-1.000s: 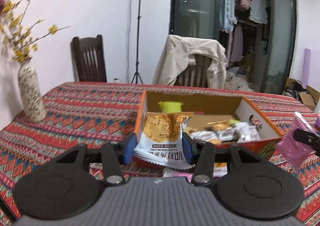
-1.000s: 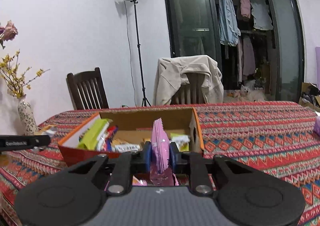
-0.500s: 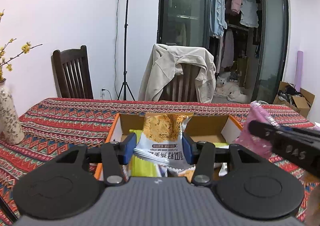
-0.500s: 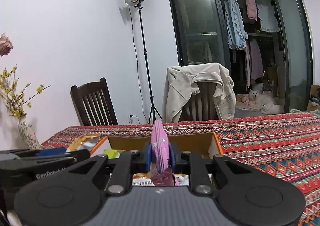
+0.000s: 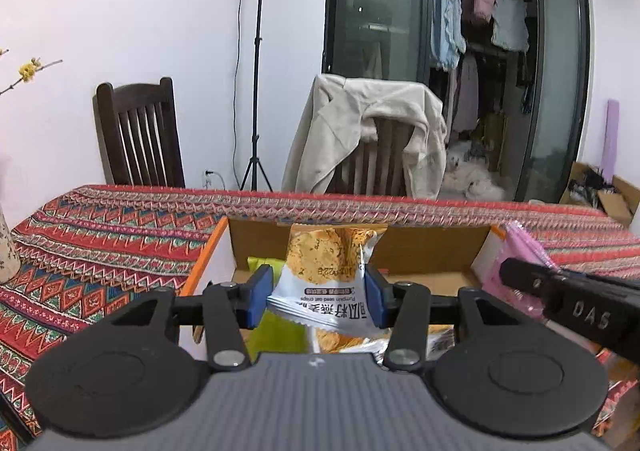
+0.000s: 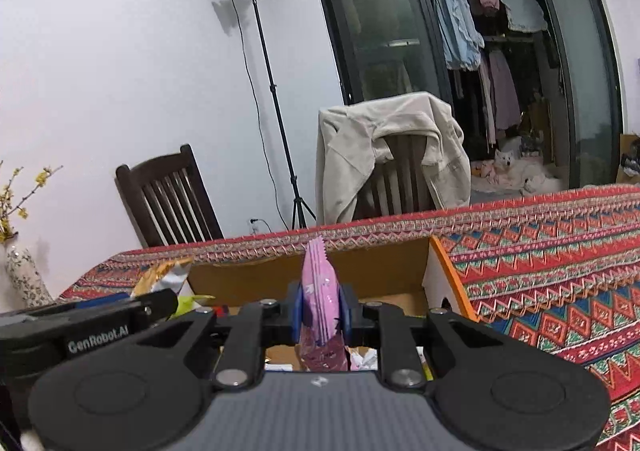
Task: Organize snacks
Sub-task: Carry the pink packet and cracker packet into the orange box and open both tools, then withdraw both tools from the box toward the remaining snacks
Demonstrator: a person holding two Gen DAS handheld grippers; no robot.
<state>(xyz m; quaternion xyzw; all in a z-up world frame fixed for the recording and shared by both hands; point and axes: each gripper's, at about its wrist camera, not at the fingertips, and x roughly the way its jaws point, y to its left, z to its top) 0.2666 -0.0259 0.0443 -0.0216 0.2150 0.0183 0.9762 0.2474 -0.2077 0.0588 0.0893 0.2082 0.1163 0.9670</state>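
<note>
My left gripper (image 5: pixel 318 297) is shut on a white and orange oat crisp packet (image 5: pixel 328 275), held over the open cardboard box (image 5: pixel 208 251) with orange edges. My right gripper (image 6: pixel 322 317) is shut on a pink snack packet (image 6: pixel 320 303), held upright over the same box (image 6: pixel 444 271). The pink packet (image 5: pixel 516 255) and the right gripper's finger (image 5: pixel 560 291) show at the right of the left wrist view. The left gripper's finger (image 6: pixel 100 315) and its packet (image 6: pixel 164 275) show at the left of the right wrist view. Several snacks lie in the box, mostly hidden.
The box stands on a table with a red patterned cloth (image 5: pixel 100 235). A vase with yellow flowers (image 6: pixel 24 279) stands at the far left. Two wooden chairs (image 5: pixel 140 135), one draped with a beige jacket (image 5: pixel 372 131), and a light stand (image 6: pixel 276 131) are behind the table.
Both grippers have moved forward over the box, each still holding its packet. The box's inside now lies right below the fingers.
</note>
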